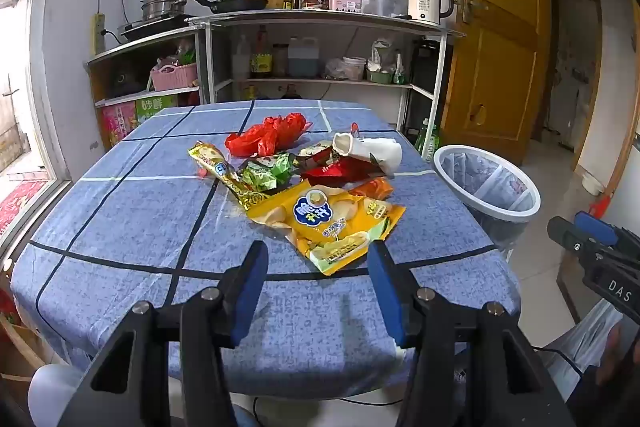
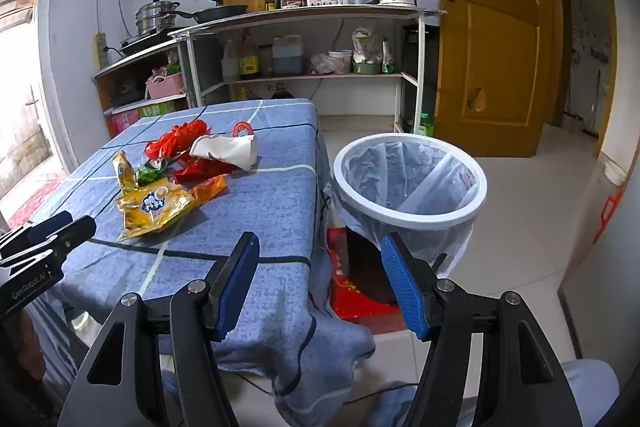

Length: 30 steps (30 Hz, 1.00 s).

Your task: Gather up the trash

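Several wrappers, the yellow snack bag (image 1: 336, 223) nearest, lie heaped on the table (image 1: 132, 227) beside the lined bin (image 2: 410, 183), untouched, both left gripper (image 1: 318, 287) and right gripper (image 2: 320, 279) spread wide and empty, evidently poised for pickup.

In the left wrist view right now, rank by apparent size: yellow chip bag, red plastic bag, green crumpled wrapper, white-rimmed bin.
1. White-rimmed bin
2. Yellow chip bag, though it lies nearer the camera, so unsure
3. Red plastic bag
4. Green crumpled wrapper
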Each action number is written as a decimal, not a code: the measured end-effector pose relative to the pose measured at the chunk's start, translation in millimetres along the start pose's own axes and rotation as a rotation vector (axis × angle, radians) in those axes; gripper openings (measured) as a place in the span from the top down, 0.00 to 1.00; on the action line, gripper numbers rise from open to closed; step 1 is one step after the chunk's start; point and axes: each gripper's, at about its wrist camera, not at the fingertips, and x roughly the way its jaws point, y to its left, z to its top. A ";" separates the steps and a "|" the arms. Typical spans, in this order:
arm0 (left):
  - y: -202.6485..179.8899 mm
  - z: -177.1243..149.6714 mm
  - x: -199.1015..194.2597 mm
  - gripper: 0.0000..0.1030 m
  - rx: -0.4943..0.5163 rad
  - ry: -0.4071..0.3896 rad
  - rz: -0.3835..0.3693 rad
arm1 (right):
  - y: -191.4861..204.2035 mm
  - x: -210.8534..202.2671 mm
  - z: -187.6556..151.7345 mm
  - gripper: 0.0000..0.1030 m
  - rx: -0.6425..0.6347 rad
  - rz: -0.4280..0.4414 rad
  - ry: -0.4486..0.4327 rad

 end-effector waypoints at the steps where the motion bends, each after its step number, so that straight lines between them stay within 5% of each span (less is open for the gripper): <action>1: 0.6 -0.1 0.1 0.48 -0.009 0.001 -0.008 | 0.4 0.3 0.0 0.38 -0.003 -0.001 0.002; 30: 6.4 1.6 -3.2 0.48 -0.036 -0.002 -0.036 | 4.8 -3.5 2.7 0.38 -0.006 0.007 -0.009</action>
